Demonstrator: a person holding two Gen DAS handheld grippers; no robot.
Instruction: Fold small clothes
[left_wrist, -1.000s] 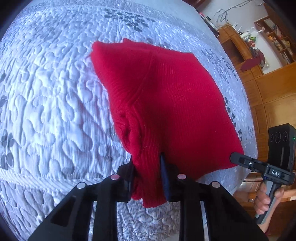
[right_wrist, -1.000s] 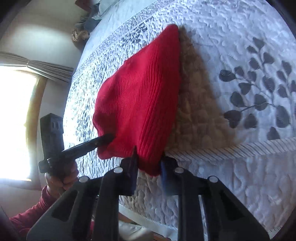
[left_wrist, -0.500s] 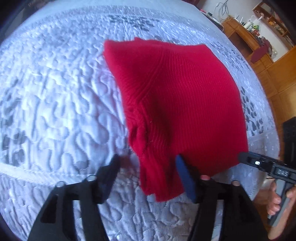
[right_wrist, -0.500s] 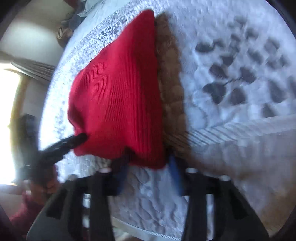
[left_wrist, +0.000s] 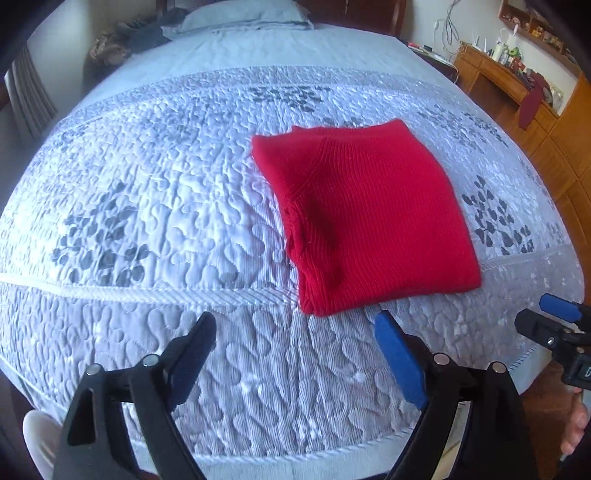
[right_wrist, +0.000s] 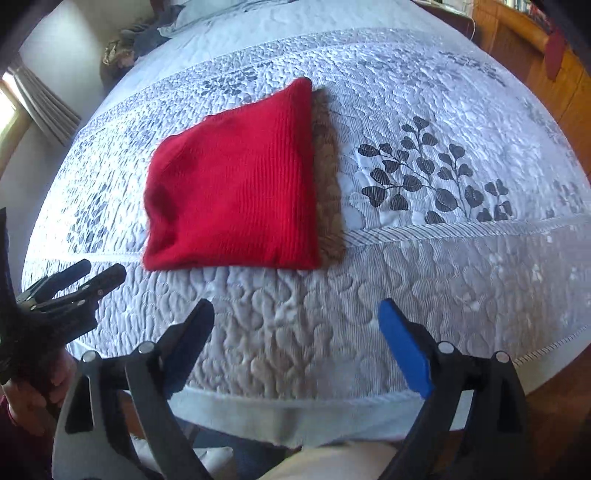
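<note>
A red knitted garment (left_wrist: 365, 218) (right_wrist: 236, 188) lies folded into a rough square on the quilted bed. My left gripper (left_wrist: 295, 325) hovers just short of its near left corner, its jaws still opening with nothing between them. My right gripper (right_wrist: 297, 314) hangs over the quilt below the garment's near right corner, jaws likewise opening and empty. Each view catches the other gripper at its edge: the right gripper (left_wrist: 554, 321) and the left gripper (right_wrist: 70, 284), both apart from the cloth.
The grey-and-white quilt (left_wrist: 147, 229) with leaf prints covers the bed, whose near edge (right_wrist: 295, 398) runs below my grippers. A pillow (left_wrist: 240, 16) and dark clothes (left_wrist: 147, 33) lie at the head. Wooden furniture (left_wrist: 517, 85) stands to the right.
Both grippers let go of the red garment's near corners, spread wide and drew back and up. The garment now lies flat on the quilt.
</note>
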